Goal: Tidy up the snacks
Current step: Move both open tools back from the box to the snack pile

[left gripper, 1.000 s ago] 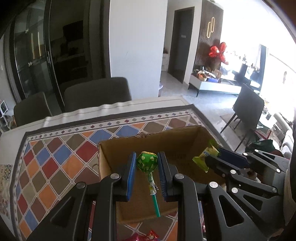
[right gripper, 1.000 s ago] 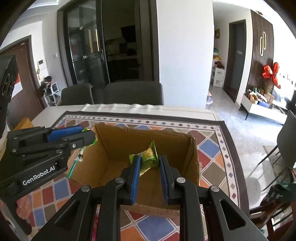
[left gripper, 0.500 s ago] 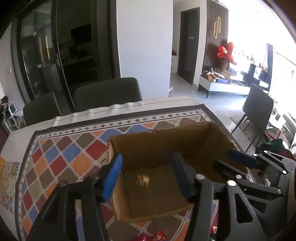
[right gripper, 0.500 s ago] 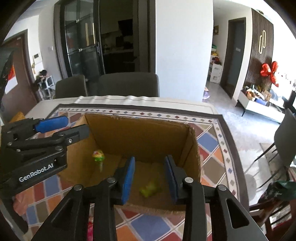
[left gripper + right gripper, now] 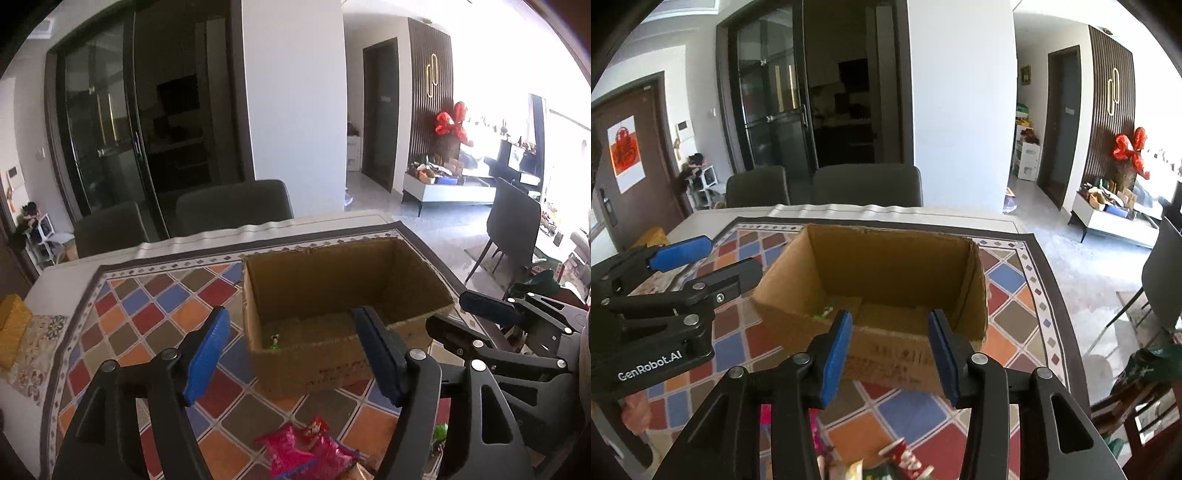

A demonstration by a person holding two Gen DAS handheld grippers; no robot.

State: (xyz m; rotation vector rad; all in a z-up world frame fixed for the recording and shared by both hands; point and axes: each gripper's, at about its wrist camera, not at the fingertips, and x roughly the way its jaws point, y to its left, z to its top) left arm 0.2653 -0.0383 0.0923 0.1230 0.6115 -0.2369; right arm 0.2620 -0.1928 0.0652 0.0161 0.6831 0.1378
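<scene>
An open cardboard box [image 5: 343,354] stands on the patterned tablecloth; it also shows in the right wrist view [image 5: 871,258]. A green lollipop [image 5: 274,340] lies on its floor by the near left wall; a green bit of it shows in the right wrist view [image 5: 822,314]. My left gripper [image 5: 295,354] is open and empty, held above the box's near side. My right gripper [image 5: 890,350] is open and empty, just short of the box's near wall. Pink and red snack packets [image 5: 306,448] lie on the cloth below the left gripper. More packets [image 5: 901,461] show under the right gripper.
The colourful diamond-patterned tablecloth [image 5: 147,314] covers the table. Two dark chairs [image 5: 232,203] stand behind the far edge. A yellow object [image 5: 11,321] lies at the left edge. Another chair [image 5: 513,229] stands on the floor at right.
Both grippers opened and dropped their snacks, the green lollipop and the green-yellow packet, into the box. Both have since pulled back and up toward the near side.
</scene>
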